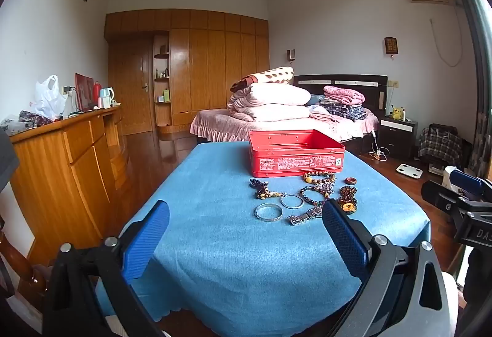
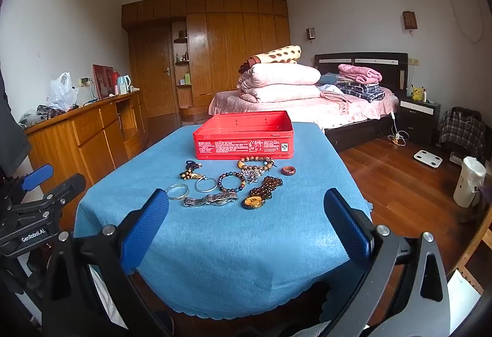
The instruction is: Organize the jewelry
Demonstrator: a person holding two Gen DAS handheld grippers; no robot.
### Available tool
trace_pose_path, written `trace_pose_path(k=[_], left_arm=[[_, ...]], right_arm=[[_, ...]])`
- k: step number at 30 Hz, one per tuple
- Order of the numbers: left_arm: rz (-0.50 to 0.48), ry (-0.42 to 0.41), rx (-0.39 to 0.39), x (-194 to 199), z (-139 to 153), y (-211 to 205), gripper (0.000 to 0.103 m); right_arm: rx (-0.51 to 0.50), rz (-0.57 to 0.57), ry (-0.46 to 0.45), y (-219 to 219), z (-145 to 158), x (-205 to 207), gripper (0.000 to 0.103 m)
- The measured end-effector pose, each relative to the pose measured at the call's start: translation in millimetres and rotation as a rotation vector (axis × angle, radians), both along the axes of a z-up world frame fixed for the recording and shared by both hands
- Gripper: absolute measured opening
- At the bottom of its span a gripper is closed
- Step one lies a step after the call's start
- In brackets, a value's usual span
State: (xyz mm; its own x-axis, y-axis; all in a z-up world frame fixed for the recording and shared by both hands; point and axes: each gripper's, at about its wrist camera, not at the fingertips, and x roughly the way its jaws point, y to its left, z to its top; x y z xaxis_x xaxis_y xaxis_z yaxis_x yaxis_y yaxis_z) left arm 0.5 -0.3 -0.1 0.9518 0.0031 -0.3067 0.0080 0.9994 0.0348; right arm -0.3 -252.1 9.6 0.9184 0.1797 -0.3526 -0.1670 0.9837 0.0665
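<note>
An open red tin box (image 1: 295, 157) (image 2: 243, 135) stands at the far end of a table under a blue cloth (image 1: 215, 244) (image 2: 246, 244). In front of it lie several pieces of jewelry: a silver bangle (image 1: 268, 212) (image 2: 177, 192), a thin silver hoop (image 1: 292, 201) (image 2: 206, 184), a metal watch (image 1: 304, 216) (image 2: 210, 199), bead bracelets (image 1: 318, 177) (image 2: 232, 180), a brown ring (image 1: 351, 181) (image 2: 288, 170) and a yellow pendant (image 2: 252, 201). My left gripper (image 1: 246, 224) and right gripper (image 2: 246, 215) both hover open over the near half of the table, nothing between their fingers.
A wooden sideboard (image 1: 70, 152) (image 2: 92, 127) with a plastic bag and a kettle runs along the left wall. Beyond the table stands a bed (image 2: 307, 103) piled with folded bedding. Wooden floor lies to the right, with a white bin (image 2: 469, 181) on it.
</note>
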Motion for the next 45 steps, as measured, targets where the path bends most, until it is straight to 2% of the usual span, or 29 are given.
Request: trace_pose_path(k=[45], left_arm=[[0.005, -0.006, -0.004, 2.2, -2.8, 6.9, 0.097]], right_arm=[[-0.001, 0.002, -0.001, 0.3, 0.4, 0.7, 0.098]])
